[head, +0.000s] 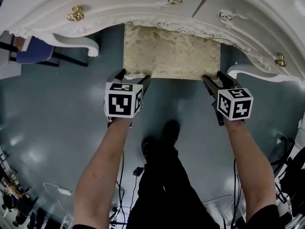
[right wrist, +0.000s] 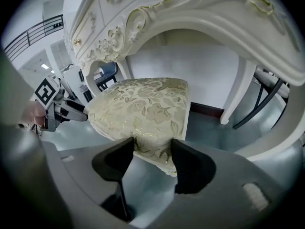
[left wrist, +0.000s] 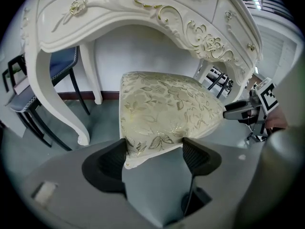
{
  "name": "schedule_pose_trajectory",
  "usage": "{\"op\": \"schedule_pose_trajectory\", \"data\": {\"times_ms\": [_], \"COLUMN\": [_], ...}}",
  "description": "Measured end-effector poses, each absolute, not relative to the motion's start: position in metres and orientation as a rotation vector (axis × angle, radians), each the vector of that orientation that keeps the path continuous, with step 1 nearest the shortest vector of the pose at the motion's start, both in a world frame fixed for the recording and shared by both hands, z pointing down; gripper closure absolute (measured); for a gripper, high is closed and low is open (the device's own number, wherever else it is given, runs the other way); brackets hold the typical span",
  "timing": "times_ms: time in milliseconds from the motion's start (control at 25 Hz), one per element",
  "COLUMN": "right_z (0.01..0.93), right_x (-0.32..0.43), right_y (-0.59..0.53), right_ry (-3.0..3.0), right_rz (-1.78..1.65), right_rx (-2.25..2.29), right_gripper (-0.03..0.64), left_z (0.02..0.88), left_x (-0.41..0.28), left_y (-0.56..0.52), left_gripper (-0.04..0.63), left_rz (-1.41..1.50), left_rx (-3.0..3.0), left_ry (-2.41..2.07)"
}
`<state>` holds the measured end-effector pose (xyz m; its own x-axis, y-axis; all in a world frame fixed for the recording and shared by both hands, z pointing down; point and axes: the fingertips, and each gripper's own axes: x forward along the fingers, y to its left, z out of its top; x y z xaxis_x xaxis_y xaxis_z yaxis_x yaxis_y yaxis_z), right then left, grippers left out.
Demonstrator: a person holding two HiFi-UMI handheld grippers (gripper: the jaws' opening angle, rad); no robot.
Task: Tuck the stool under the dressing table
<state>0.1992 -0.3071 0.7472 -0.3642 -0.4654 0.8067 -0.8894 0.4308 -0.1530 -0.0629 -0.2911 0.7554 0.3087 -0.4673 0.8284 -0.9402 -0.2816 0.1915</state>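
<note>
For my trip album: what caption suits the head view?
Left gripper and right gripper clamp the near corners of a gold-patterned stool, partly under a white dressing table.

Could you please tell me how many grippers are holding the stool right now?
2. The left gripper clamps the near left corner of the stool; the right gripper clamps its near right corner. Both are in full view, so none is hidden.

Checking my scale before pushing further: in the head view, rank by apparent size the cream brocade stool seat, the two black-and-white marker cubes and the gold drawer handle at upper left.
1. Cream brocade stool seat, largest.
2. Left marker cube and right marker cube: alike, unranked; both nearer the camera.
3. Gold drawer handle, smallest.
</note>
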Motion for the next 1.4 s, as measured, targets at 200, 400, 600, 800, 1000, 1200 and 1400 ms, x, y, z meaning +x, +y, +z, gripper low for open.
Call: {"op": "schedule_pose_trajectory", "data": {"times_ms": [200,400,600,800,1000,1200,1400], "right_z": [0.743,0.737,0.741,0.743,0.74,0.733,0.748], "right_x": [0.2,0.206,0.192,0.179,0.178,0.185,0.188], "right_y": [-0.312,-0.309,-0.309,-0.332,-0.356,-0.347,-0.347], "right_ry": [-1.969,-1.968,-1.979,-1.988,-1.968,-1.935,-1.918], "right_rz": [0.778,0.783,0.749,0.74,0.734,0.73,0.788], "right_rx": [1.165,1.183,1.154,1.186,1.247,1.323,1.353], "right_gripper": [0.356,0.429,0.457,0.462,0.46,0.611,0.614], "left_z": [0.756,0.758,0.757,0.753,0.741,0.753,0.755], "left_x": [-0.064,-0.064,-0.077,-0.089,-0.092,-0.093,-0.097], "left_y": [-0.3,-0.303,-0.325,-0.362,-0.364,-0.359,-0.372], "left_gripper": [0.204,0.209,0.207,0.207,0.377,0.376,0.445], "left_rz": [0.907,0.948,0.938,0.914,1.043,1.071,0.98], "left_rx": [1.862,1.841,1.881,2.001,2.04,2.033,1.98], "left_ry": [-1.202,-1.166,-1.226,-1.229,-1.29,-1.234,-1.271]}}
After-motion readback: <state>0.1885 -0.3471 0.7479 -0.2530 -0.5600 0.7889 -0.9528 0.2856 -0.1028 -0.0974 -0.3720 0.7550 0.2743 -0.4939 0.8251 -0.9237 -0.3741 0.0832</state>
